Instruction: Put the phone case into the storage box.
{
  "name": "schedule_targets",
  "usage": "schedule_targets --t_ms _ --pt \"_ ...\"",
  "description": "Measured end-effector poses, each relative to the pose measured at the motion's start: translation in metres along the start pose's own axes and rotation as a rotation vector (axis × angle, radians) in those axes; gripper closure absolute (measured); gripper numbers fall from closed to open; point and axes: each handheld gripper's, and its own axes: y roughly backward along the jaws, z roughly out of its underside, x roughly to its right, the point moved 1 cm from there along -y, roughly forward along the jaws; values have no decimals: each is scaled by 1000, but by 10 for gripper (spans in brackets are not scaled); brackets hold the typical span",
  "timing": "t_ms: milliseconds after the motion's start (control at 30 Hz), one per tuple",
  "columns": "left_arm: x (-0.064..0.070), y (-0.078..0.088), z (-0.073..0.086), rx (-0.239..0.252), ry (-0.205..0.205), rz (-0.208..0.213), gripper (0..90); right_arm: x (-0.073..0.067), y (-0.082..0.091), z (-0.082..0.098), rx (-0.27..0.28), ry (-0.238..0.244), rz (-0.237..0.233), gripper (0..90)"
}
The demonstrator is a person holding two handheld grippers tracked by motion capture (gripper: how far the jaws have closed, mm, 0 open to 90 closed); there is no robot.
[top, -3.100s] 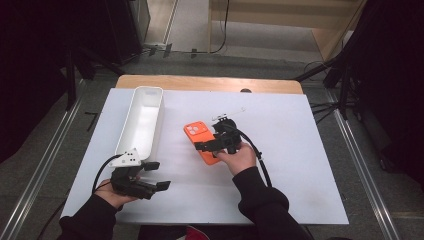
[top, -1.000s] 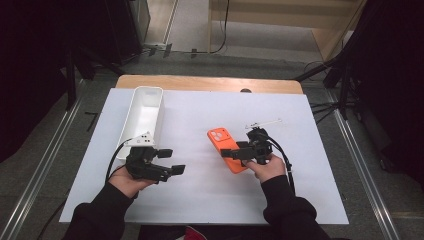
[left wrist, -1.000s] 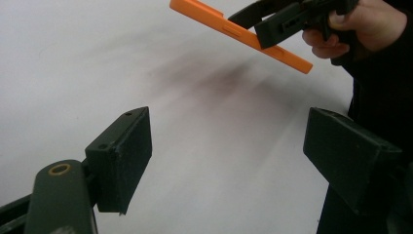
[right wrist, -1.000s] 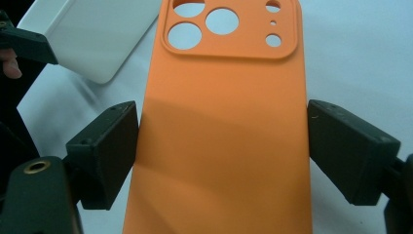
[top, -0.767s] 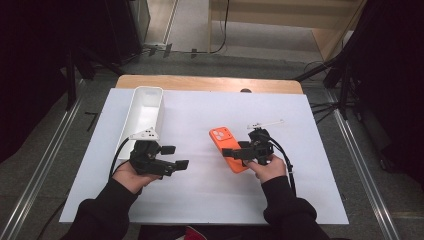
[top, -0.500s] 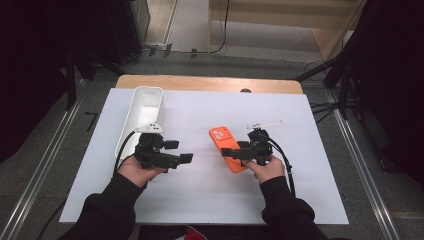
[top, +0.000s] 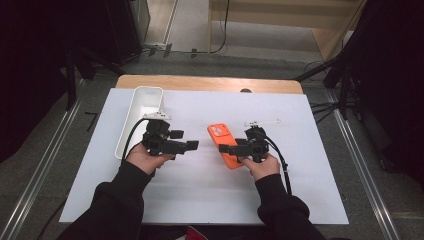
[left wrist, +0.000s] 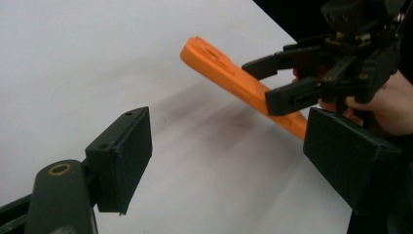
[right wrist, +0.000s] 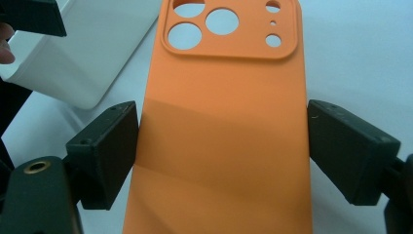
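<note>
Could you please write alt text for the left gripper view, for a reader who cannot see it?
An orange phone case is held tilted above a white table by the right gripper, shut on its edges, with a hand behind it. In the foreground the left gripper is open, its two black fingers wide apart with nothing between them.

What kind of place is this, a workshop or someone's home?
Probably a recording studio or lab: a table under a white sheet, black curtains around it, stand legs and floor cables. A hand-held right gripper grips an orange phone case.
</note>
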Motion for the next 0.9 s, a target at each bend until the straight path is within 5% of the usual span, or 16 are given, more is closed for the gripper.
schedule_targets --t_ms 500,900 --pt "-15 -17 -16 -8 85 -41 181 -1 -10 -4 39 -14 48 139" --pt "-23 -28 -26 -16 147 -75 216 -9 -24 -3 98 -71 23 139"
